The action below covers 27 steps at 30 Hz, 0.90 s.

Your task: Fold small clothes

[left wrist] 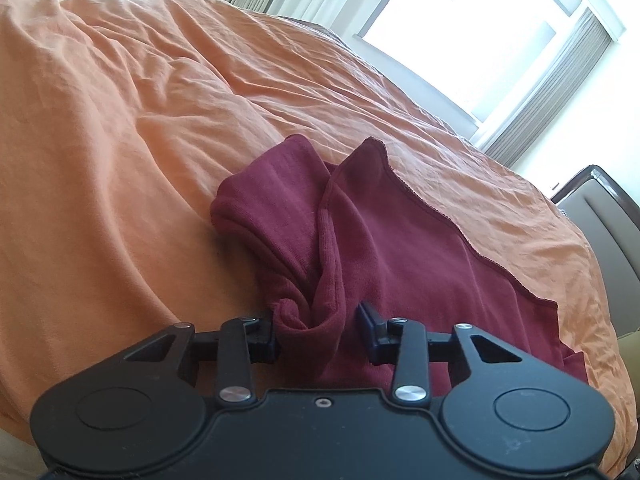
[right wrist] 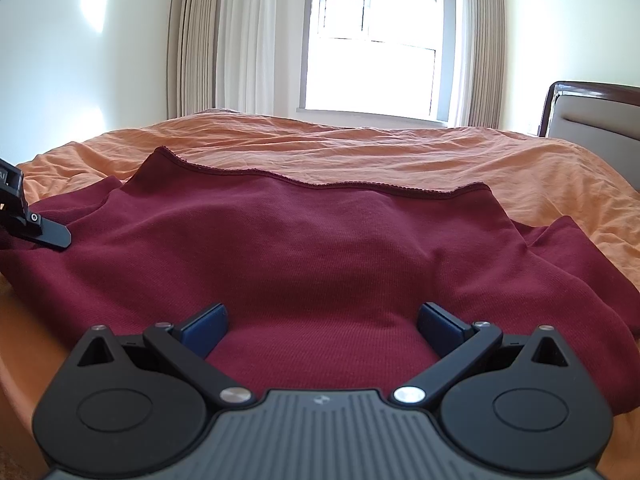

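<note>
Fabric bunched between the left tongs (left wrist: 322,334) hid the inner faces of both pads, so whether they truly pinched the twisted roll or only bracketed it could not be told; the jaws stood partly apart with the cloth filling the gap. The near edge of the maroon garment (left wrist: 372,240) was cut off beneath the tong bodies in both views, and its right side ran out of the right wrist frame. The right tongs (right wrist: 322,330) were spread wide, their blue pads resting on the cloth at either side of a smooth rise, gripping nothing. From the right view, a piece of the left tongs showed far to the left, touching the garment's surface. The garment lay on the orange bedsheet (left wrist: 120,160), directly ahead of and under both tongs: deep maroon, fine-ribbed knit, with a stitched scalloped hem along its far edge and a folded-over lump ahead-left of the left tongs. Beyond, the window (right wrist: 372,40) glared white, detail washed out.
</note>
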Available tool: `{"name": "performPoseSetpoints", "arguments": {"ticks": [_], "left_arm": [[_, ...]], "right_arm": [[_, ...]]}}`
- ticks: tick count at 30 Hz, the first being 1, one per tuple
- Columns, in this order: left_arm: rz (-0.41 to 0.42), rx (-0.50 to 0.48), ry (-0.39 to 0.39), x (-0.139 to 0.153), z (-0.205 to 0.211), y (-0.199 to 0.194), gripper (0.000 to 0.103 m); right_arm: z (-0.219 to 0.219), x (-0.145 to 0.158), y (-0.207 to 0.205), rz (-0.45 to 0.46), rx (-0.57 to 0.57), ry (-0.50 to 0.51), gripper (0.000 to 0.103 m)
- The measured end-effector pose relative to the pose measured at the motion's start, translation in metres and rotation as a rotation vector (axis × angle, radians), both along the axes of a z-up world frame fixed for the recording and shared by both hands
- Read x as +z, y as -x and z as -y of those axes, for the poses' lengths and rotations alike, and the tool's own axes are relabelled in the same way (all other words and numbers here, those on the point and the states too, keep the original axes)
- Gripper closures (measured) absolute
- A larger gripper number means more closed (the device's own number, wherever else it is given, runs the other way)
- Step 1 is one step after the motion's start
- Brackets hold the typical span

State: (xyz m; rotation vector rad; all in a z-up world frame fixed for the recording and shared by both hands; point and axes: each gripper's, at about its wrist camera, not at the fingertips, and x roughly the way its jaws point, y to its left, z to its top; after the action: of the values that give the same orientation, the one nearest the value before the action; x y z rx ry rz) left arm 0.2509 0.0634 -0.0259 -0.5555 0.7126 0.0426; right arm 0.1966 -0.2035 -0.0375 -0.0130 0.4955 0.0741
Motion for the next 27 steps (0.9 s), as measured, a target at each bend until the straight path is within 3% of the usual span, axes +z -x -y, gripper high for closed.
{"name": "performPoseSetpoints", "arguments": {"ticks": [5, 8, 14, 22, 27], "left_arm": [[-0.010, 0.021, 0.025, -0.004, -0.002, -0.009, 0.063], [-0.002, 0.006, 0.013, 0.000, 0.001, -0.011, 0.075], [0.055, -0.037, -0.082, 0.015, 0.015, -0.010, 0.083], [0.156, -0.204, -0.198, 0.050, 0.038, -0.025, 0.085], [0.238, -0.338, -0.288, 0.074, 0.077, -0.031, 0.087]], "right_arm": [[-0.001, 0.002, -0.002, -0.008, 0.010, 0.006, 0.000], [0.002, 0.007, -0.004, -0.024, 0.035, 0.006, 0.000], [0.005, 0.016, -0.003, -0.038, 0.063, 0.033, 0.000], [0.016, 0.025, 0.025, 0.035, 0.042, 0.123, 0.000], [0.032, 0.032, 0.045, 0.061, 0.014, 0.153, 0.000]]}}
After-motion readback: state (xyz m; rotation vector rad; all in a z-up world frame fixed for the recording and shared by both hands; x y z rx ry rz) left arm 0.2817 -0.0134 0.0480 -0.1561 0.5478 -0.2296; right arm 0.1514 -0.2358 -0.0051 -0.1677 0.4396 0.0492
